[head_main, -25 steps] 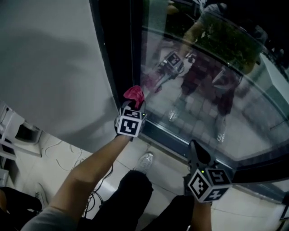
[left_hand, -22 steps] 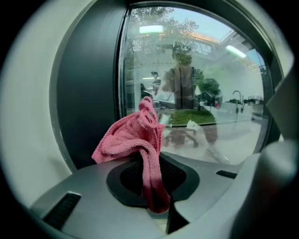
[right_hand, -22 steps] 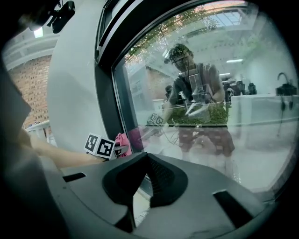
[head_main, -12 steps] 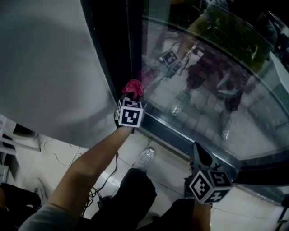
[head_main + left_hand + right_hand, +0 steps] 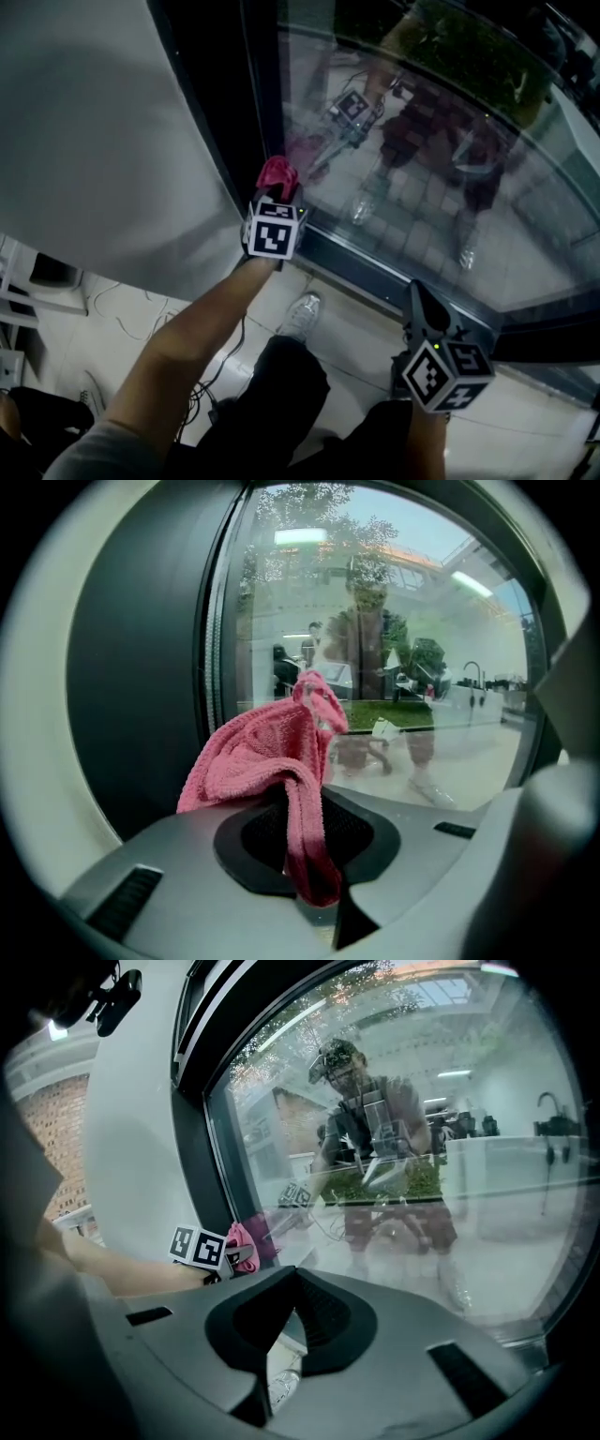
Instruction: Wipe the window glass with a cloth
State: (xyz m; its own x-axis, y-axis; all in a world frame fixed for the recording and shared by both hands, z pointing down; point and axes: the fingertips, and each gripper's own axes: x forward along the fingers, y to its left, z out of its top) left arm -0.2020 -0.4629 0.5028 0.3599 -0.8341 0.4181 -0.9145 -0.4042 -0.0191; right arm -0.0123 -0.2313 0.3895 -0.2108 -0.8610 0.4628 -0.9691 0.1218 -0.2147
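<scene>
Left claw (image 5: 314, 885) is closed on the pink cloth (image 5: 267, 752): 1 fold is pinched between the 2 jaws and hangs down through them, and the rest bunches up above the jaw tips toward the window glass (image 5: 450, 197). In the head view the cloth sits at the lower left corner of the pane, just beside the dark window frame (image 5: 220, 112). I cannot tell whether the cloth is touching the glass or is just off it. The left forearm (image 5: 187, 347) reaches up from the lower left, with the marker cube (image 5: 274, 239) directly behind the cloth. Right claw (image 5: 420, 298) is low and to the right, well apart from the cloth, pointing at the bottom rail of the window. Its jaws are together with nothing between them, only a sliver of floor showing past them in the right gripper view. The glass reflects the person and both claws. White wall (image 5: 84, 141) lies left of the frame. 1 shoe (image 5: 302, 328) rests on the tiled floor (image 5: 352, 352) below.
</scene>
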